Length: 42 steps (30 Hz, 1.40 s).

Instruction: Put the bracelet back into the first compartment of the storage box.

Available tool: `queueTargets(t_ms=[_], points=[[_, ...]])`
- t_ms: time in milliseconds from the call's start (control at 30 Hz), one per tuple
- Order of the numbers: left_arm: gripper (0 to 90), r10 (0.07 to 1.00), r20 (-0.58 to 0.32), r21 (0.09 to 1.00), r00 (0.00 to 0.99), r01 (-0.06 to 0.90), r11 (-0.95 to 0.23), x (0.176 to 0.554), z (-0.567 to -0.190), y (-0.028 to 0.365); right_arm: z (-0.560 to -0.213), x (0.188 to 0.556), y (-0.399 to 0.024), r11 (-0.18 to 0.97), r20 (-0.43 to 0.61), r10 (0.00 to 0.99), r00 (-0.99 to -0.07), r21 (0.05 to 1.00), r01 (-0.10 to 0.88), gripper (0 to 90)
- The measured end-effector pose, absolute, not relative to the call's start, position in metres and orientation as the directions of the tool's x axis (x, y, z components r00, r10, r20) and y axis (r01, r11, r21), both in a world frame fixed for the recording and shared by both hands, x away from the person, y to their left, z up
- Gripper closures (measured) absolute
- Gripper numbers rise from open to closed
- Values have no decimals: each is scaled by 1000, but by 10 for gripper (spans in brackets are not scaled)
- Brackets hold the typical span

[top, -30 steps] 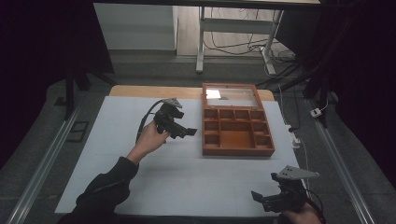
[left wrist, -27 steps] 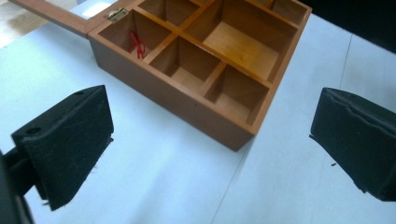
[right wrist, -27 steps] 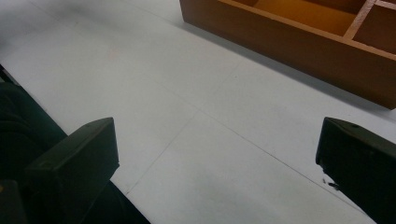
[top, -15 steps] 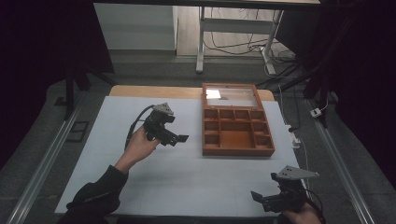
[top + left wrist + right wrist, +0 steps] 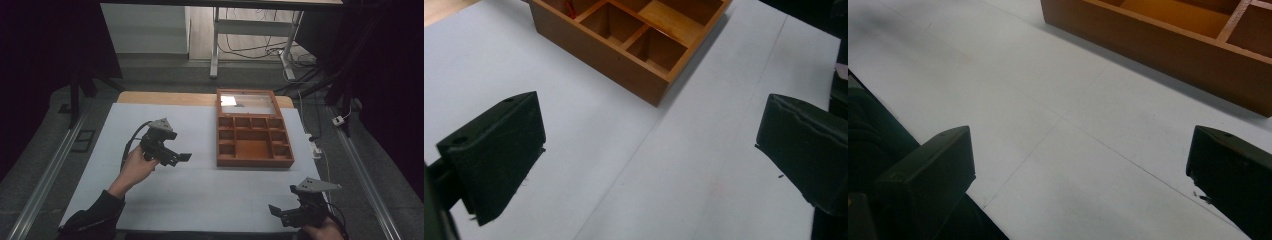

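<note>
Left gripper [image 5: 181,157] held above white mat [image 5: 200,195], left of box [image 5: 252,161], well apart; jaws wide, empty. Box at mat's far right, lid raised, 1 red item in far compartment. Right gripper [image 5: 274,210] near mat's near-right corner; jaws wide, empty.
</note>
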<state>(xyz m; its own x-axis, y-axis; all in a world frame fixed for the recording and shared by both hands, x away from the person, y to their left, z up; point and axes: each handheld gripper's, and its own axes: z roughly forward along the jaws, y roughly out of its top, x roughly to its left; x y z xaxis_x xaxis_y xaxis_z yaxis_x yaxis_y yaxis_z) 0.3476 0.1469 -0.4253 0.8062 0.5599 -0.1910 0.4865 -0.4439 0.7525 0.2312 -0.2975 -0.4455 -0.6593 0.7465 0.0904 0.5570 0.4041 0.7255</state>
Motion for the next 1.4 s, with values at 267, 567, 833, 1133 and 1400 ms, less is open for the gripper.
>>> queueTargets(t_ms=[267,567,833,1133,1400], points=[[0,575,-214,764,790,502,-406,327,-423,168,-445,231,-297,402,94,746,-659,725,558,0],[0,595,-209,772,776,504,-387,305,-420,189,-446,232,-297,405,91,746,-660,726,557,0],[0,638,-208,784,742,516,-345,277,-421,215,-445,231,-297,409,88,745,-662,723,556,0],[1,675,-226,793,702,535,-292,247,-428,234,-445,232,-297,407,91,745,-661,724,558,0],[1,704,-227,801,673,540,-258,221,-433,245,-445,231,-297,407,90,744,-662,724,556,0]])
